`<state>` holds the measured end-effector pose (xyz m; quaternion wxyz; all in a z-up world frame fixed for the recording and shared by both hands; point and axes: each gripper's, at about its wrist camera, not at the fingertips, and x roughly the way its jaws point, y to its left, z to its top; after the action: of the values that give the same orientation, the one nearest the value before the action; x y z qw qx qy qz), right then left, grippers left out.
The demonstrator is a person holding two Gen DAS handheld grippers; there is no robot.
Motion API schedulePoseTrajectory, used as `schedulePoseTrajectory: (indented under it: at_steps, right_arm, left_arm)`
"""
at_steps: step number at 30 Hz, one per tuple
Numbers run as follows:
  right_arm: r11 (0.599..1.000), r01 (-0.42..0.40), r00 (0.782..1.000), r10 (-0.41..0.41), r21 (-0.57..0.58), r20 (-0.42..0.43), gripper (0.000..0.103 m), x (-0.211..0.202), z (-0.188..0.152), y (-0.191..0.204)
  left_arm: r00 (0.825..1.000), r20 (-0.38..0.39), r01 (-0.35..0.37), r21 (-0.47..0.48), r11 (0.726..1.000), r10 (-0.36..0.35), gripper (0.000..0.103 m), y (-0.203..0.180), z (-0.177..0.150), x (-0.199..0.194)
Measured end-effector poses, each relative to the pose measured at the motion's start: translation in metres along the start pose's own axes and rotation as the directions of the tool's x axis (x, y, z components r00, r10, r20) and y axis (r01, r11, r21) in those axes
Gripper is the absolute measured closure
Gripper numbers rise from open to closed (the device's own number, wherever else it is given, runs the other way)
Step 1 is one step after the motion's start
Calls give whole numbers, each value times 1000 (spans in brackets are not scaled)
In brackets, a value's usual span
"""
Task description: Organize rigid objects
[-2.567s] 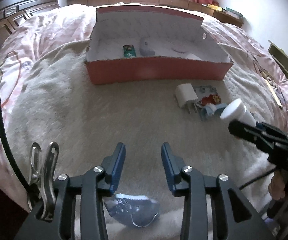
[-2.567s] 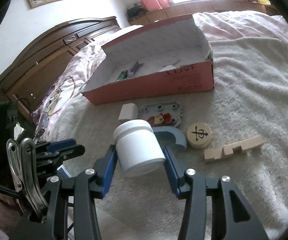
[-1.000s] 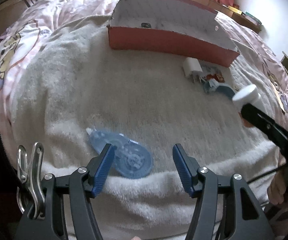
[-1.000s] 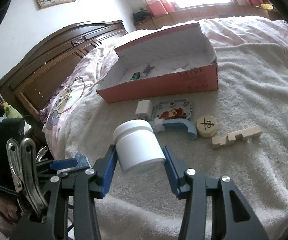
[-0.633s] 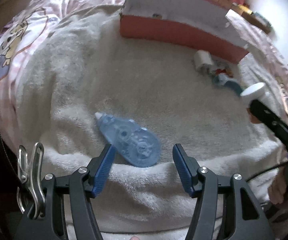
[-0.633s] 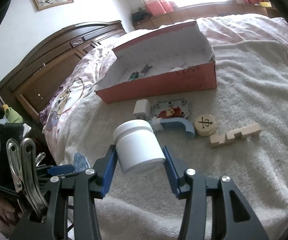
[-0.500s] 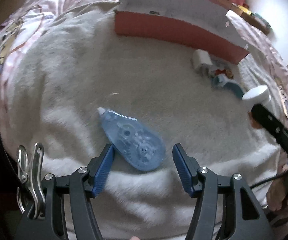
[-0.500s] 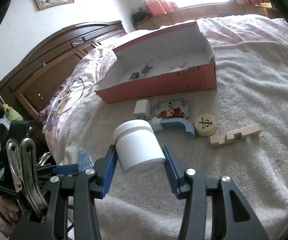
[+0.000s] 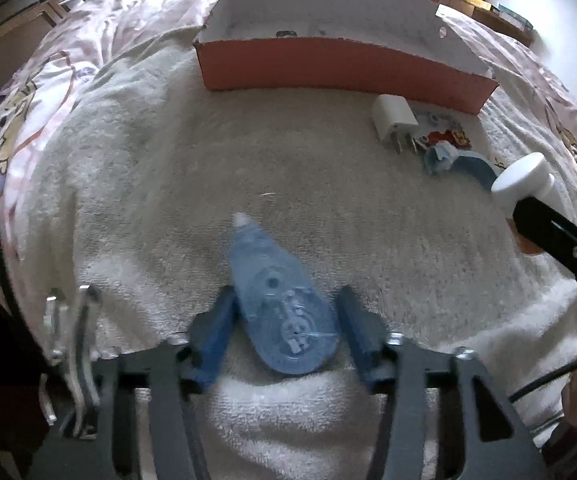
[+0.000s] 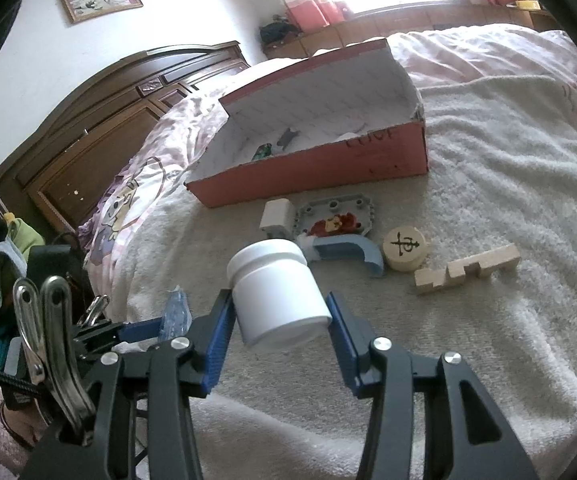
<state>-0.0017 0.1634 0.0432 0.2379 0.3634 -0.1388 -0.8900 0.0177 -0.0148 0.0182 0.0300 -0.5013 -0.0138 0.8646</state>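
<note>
A translucent blue correction-tape dispenser lies on the cream towel, tip pointing away. My left gripper is open and straddles its round end, jaws a little apart from its sides. It also shows in the right wrist view. My right gripper is shut on a white plastic jar and holds it above the towel; the jar shows at the right edge of the left wrist view. An open red cardboard box stands further back and holds a few small items.
On the towel before the box lie a white charger plug, a grey picture plate, a blue curved piece, a round wooden chess piece and a notched wooden block. A dark wooden headboard stands left.
My left gripper has dropped and moved forward so the blue dispenser now sits between its jaws. The right gripper still holds the white jar, nearly still.
</note>
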Motion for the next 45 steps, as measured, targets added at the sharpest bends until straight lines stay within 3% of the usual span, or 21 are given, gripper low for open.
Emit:
schedulePoseTrajectory:
  at_steps: [9,21,34,45]
  right_arm:
    - [1000,11,1000,-11,-10,0,54,2,4,0]
    - [998,34,999,-34,-44,0,54,5,24,3]
    - [997,62,998,-61,-44,34,54,11,73,-4]
    - [989,134,990,-131,-64,50,54,34,124,-12]
  left_arm:
    - [996,47,72,-4,997,-72,59,3,8,-10]
    - [978,166,125,39,991,-129,60,3,55,-27]
    - [955,269,115,50,992,-125,60,1,119,-31]
    - [956,272,104,35,994,-110,60,-1,162,5]
